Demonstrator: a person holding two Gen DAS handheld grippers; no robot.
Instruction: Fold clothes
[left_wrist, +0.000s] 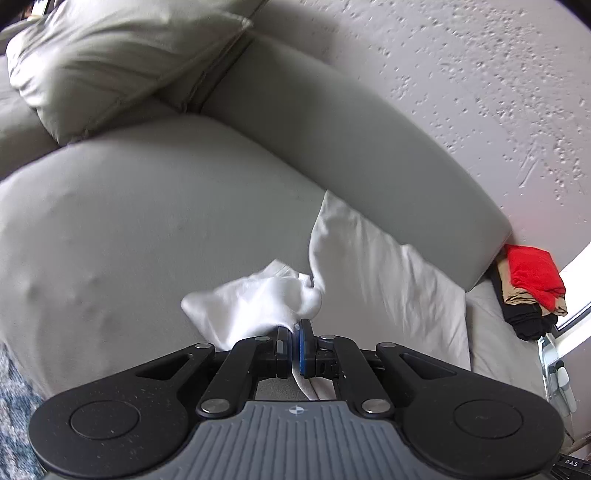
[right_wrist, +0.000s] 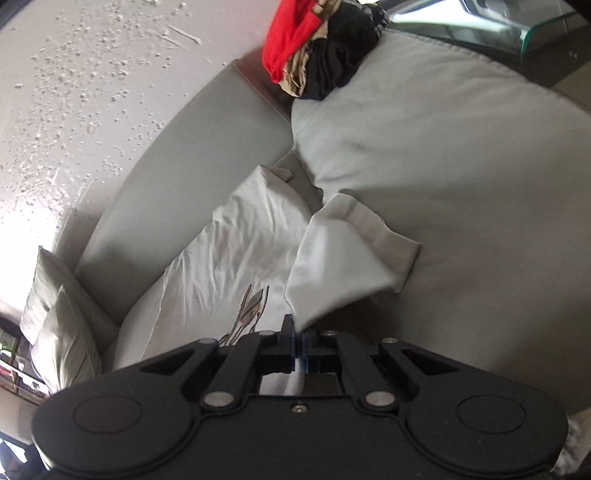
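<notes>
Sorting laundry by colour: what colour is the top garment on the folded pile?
Red, atop tan and black pieces; clearest in the left wrist view.

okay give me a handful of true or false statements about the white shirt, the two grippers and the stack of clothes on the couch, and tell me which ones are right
1. Both grippers are shut on the white shirt. True: cloth is pinched in the left gripper and in the right gripper.
2. The shirt is plain white all over. False: the right wrist view shows a brownish printed design on it.
3. The stack of clothes sits at the end of the couch. True.
4. The top garment in that stack is blue. False: it is red, with tan and black ones under it.
5. The shirt hangs clear of the couch. False: most of it lies on the seat cushion.
</notes>
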